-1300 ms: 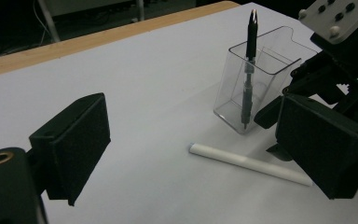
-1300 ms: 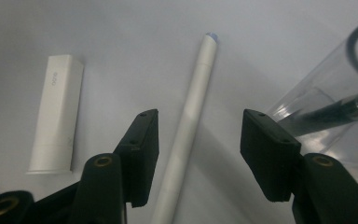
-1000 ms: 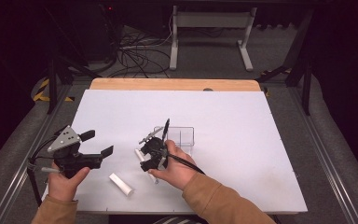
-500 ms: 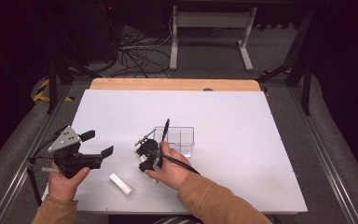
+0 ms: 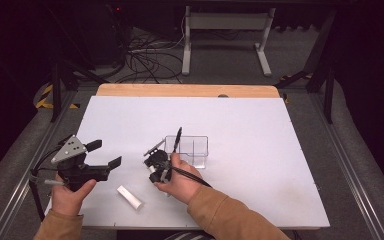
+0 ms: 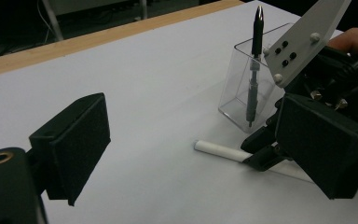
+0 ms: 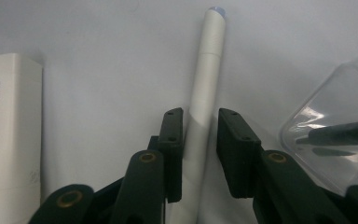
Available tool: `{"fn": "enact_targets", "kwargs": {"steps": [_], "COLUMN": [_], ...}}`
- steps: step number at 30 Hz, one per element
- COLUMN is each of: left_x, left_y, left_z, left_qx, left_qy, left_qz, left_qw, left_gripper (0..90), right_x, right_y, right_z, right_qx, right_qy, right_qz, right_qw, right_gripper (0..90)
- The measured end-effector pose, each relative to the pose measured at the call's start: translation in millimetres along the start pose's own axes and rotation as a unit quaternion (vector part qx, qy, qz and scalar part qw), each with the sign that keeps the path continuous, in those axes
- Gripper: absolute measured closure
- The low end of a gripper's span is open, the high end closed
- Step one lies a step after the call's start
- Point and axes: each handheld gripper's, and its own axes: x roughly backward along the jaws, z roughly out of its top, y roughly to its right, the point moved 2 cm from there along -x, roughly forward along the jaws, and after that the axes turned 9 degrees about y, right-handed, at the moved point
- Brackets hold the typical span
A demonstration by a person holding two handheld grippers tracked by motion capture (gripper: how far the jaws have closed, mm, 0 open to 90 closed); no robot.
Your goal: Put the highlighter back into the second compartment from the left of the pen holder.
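At the left of the high view, the left gripper hovers just above the white table near its front edge, held level in the person's left hand, its jaws spread wide with nothing between them; its own view shows one black pad standing well clear of anything. Just to its right, near the front edge, lies a short white block (in the right gripper view it carries small grey printing), flat on the table and apart from both grippers. Next comes the right gripper, pointed down at the table in the person's right hand. Its jaws have just been closing, and a slim white pen lies between them; the left pad appears to touch the barrel, while a thin gap may remain at the right pad, so a firm clench cannot be told. The pen rests flat on the table, its tip pointing away from the gripper. Farthest right, just beside that hand, stands a clear plastic holder with a black pen upright in it, leaning slightly.
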Motion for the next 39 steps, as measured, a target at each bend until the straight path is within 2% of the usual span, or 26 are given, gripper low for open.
{"fn": "enact_targets", "kwargs": {"steps": [6,17,27,39], "left_x": [0.1,0.6,0.9,0.2], "left_y": [0.0,-0.2,0.2,-0.1], "left_z": [0.0,0.1,0.3,-0.5], "left_qx": [0.0,-0.002,-0.002,0.001], "left_qy": [0.0,0.001,0.002,0.001], "left_qz": [0.0,0.001,0.0,0.0], "left_qw": [1.0,1.0,1.0,1.0], "left_gripper": [10.7,10.7,10.7,10.7], "right_x": [-0.3,1.4,29.0,51.5], "right_y": [-1.5,-1.5,-0.6,3.9], "right_z": [-1.0,-0.5,2.6,3.1], "right_qx": [-0.005,-0.006,-0.005,0.002], "right_qy": [0.003,0.009,0.05,0.086], "right_qz": [-0.017,-0.017,0.0,0.012], "right_qw": [0.9998,0.9998,0.9987,0.9962], "right_gripper": [78.6,79.2,79.2,79.2]}}
